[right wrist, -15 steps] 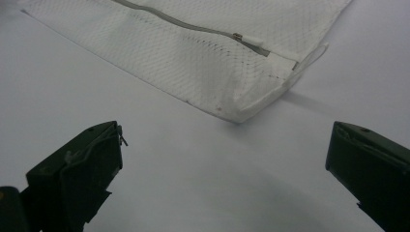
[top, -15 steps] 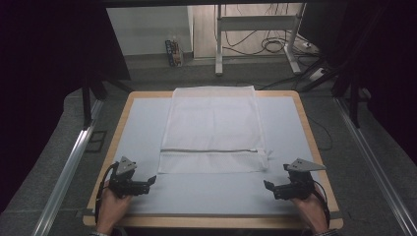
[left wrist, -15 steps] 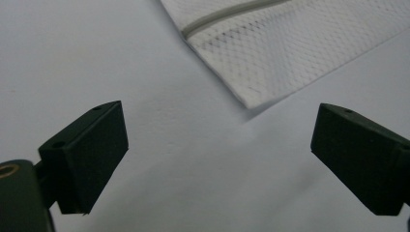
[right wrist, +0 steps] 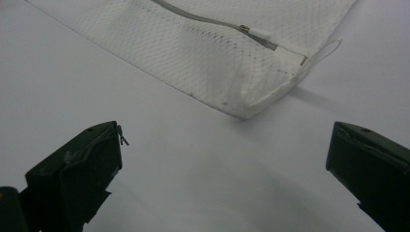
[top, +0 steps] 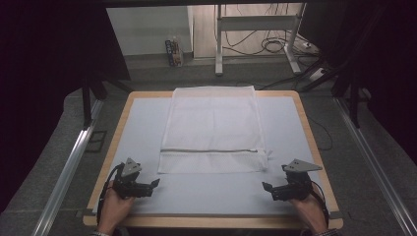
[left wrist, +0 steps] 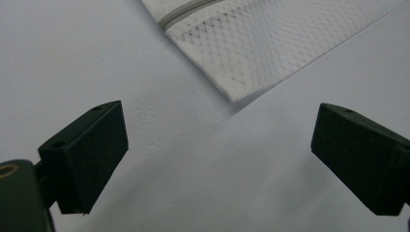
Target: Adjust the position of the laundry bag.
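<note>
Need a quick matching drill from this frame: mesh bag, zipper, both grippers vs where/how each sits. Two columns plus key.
Things:
1. mesh bag
2. zipper
3. left gripper
4. right gripper

Places or states:
A. open, near the bag's near right corner
B. lies flat, far edge at the table's far edge
C. open, near the bag's near left corner
D. closed line across the bag's near part

Pairs: 1-B, 2-D, 3-C, 4-A

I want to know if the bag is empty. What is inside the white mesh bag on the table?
The mesh bag lies flat on the table with its zipper closed. No bulge or dark shape shows through the mesh, so it looks empty; a thin flat item inside could stay hidden.
</note>
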